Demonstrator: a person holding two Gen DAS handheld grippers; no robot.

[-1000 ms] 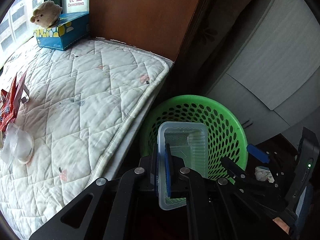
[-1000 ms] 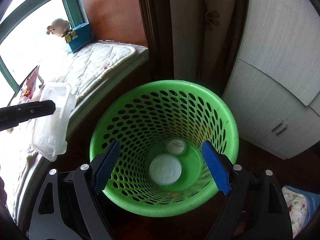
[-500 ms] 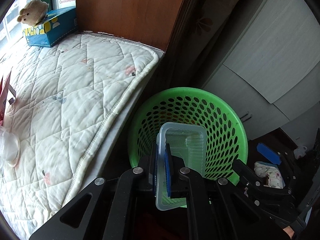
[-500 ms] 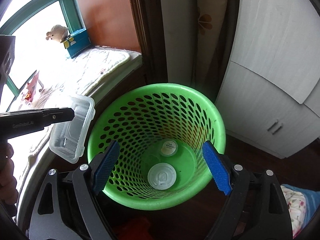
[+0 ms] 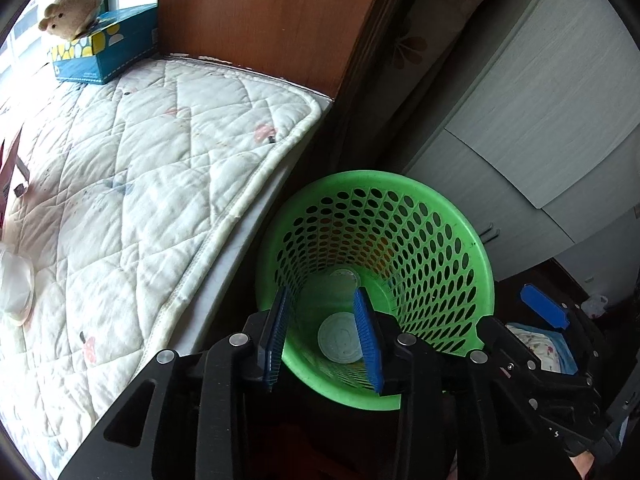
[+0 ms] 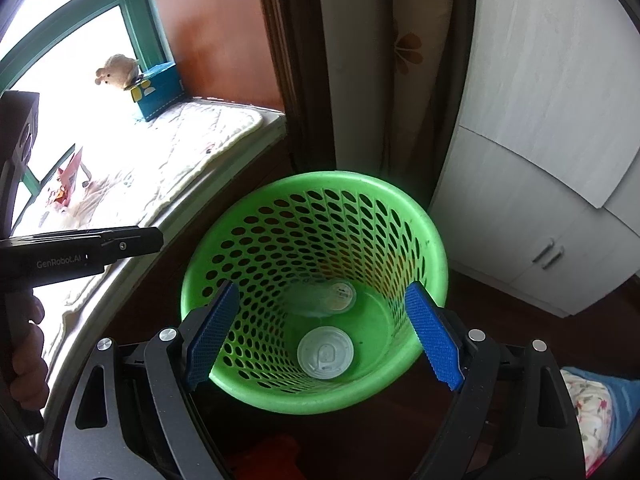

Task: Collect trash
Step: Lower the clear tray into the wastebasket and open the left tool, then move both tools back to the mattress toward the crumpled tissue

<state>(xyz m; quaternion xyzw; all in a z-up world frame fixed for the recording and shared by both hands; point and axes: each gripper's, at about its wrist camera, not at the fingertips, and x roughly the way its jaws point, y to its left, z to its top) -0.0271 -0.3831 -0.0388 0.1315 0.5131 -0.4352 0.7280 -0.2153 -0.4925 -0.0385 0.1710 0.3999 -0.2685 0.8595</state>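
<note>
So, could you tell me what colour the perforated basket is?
Bright green basket; the right wrist view shows it best.

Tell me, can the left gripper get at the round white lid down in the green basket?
Probably yes. The left gripper hangs open and empty over the green basket, and nothing covers the white lid at the bottom, though the drop looks deep.

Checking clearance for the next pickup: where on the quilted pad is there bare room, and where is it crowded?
The quilted pad is bare from the tissue box at its far end to the edge beside the green basket. Crowding is only at its left border: red wrapper and clear plastic piece.
</note>
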